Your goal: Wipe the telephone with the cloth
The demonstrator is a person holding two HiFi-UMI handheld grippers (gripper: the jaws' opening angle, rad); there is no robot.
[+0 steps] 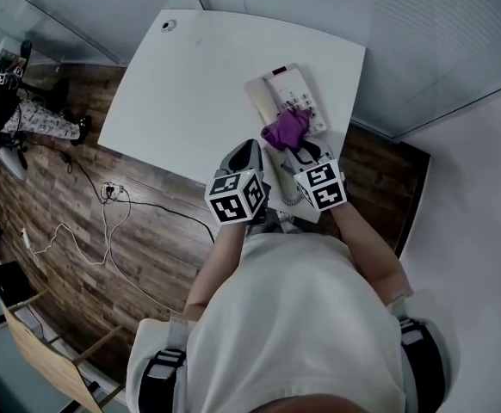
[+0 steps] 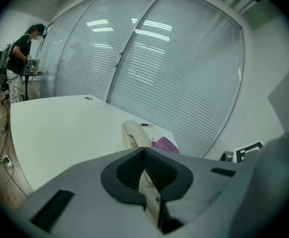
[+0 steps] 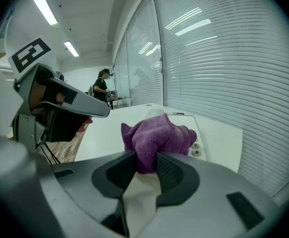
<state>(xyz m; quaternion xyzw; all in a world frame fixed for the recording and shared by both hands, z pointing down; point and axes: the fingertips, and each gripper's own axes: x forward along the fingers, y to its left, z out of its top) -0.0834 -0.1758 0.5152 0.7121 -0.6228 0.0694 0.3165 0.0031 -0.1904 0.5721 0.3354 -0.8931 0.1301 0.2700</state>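
- Right hand-held gripper [image 3: 145, 163]: jaws clamped on a bunched purple cloth [image 3: 157, 138]. Most of the cloth sticks out past the tips.
- Head view: the cloth [image 1: 285, 130] sits over the keypad end of the telephone [image 1: 287, 100], and the right hand-held gripper [image 1: 298, 150] comes in from the person's side. I can't tell whether the cloth actually presses on the keys.
- The right gripper view shows a couple of keys just right of the cloth.
- Left hand-held gripper [image 2: 144, 155]: jaws together, nothing between them. It is held above the desk [image 1: 190, 76], just left of the telephone [image 2: 134, 133], not touching it.
- In the head view the left hand-held gripper [image 1: 249, 153] is close beside the right one.
- The telephone is white with the handset in its cradle on the left side, and sits at the right part of the white desk near the window wall.
- Background: wood floor [image 1: 52, 213] with loose cables [image 1: 104, 200], and another person [image 2: 20, 58] standing far off by the glass.
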